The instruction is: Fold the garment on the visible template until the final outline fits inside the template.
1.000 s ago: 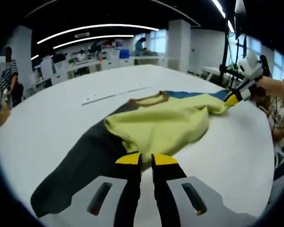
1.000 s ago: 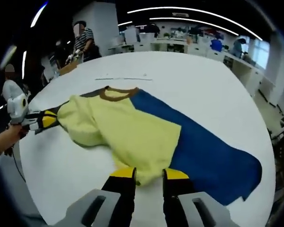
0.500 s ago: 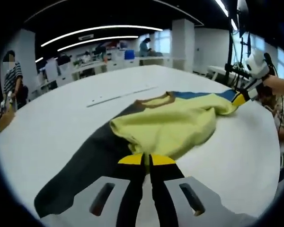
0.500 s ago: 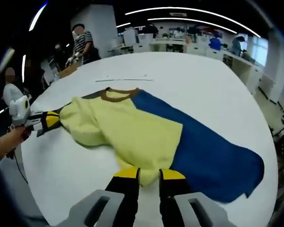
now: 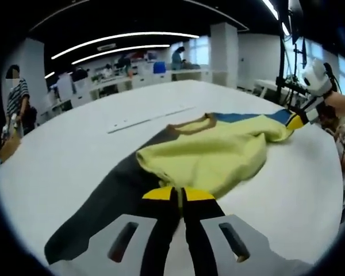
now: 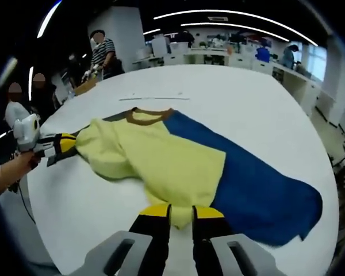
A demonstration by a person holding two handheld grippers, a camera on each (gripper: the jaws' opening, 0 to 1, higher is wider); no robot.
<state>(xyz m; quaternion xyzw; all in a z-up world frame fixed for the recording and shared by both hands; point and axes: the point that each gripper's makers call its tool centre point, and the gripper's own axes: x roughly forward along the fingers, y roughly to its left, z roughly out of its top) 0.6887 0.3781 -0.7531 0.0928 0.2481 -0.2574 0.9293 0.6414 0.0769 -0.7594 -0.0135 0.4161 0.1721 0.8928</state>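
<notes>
A garment lies spread on the white table [image 5: 63, 149]. Its yellow layer [image 5: 210, 155] is bunched over a dark grey part [image 5: 103, 201] and a blue part [image 5: 247, 117], with a brown collar [image 5: 190, 123] at the far side. My left gripper [image 5: 179, 194] is shut on the near yellow edge. In the right gripper view my right gripper [image 6: 180, 211] is shut on the yellow hem [image 6: 178, 172] beside the blue part [image 6: 259, 184]. The right gripper [image 5: 296, 121] pinches the far corner in the left gripper view. The left gripper [image 6: 63, 144] pinches the yellow corner in the right gripper view.
A thin line mark [image 5: 144, 115] runs across the table beyond the collar [image 6: 151, 117]. A person in a striped shirt [image 6: 100, 49] stands past the table's far edge. A hand [image 6: 11, 167] holds the left gripper. Desks and people fill the background.
Both grippers' jaws have drawn together from a small gap to shut on the yellow edge. The yellow layer has shifted slightly; the views moved a little.
</notes>
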